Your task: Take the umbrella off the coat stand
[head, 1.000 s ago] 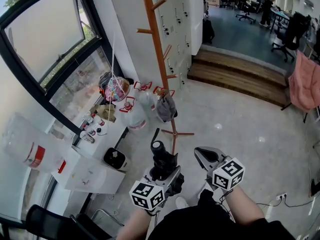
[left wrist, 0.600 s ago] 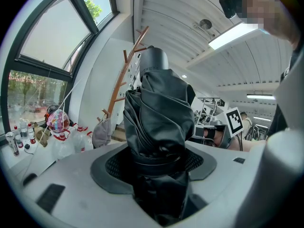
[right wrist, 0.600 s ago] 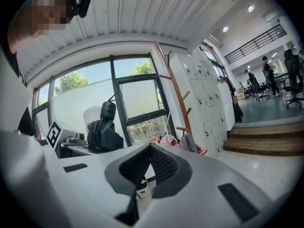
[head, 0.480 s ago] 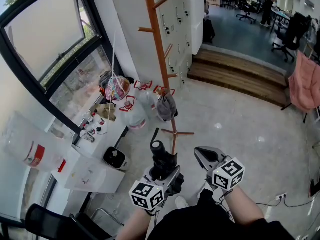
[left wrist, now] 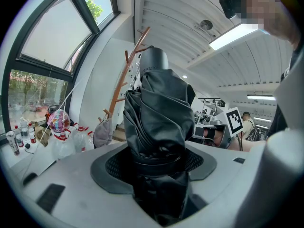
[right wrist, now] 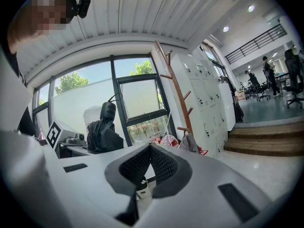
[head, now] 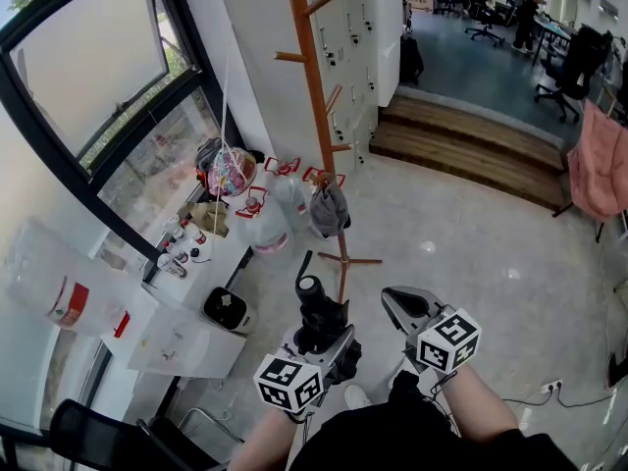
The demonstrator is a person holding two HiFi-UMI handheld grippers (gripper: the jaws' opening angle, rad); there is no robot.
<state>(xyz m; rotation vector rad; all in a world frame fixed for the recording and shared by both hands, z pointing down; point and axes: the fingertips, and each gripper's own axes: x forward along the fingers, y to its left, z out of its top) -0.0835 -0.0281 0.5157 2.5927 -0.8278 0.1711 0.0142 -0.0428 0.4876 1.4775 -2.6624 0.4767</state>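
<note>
In the head view, the left gripper (head: pixel 321 330) is clamping a folded black umbrella (head: pixel 313 294), well clear of the wooden coat stand (head: pixel 316 116) ahead. The right gripper (head: pixel 391 303) is hovering just beside it.

In the left gripper view, the jaws are pressing on the umbrella's bundled fabric, which is rising upright between them.

In the right gripper view, the jaws are meeting at their tips, holding nothing.
</note>
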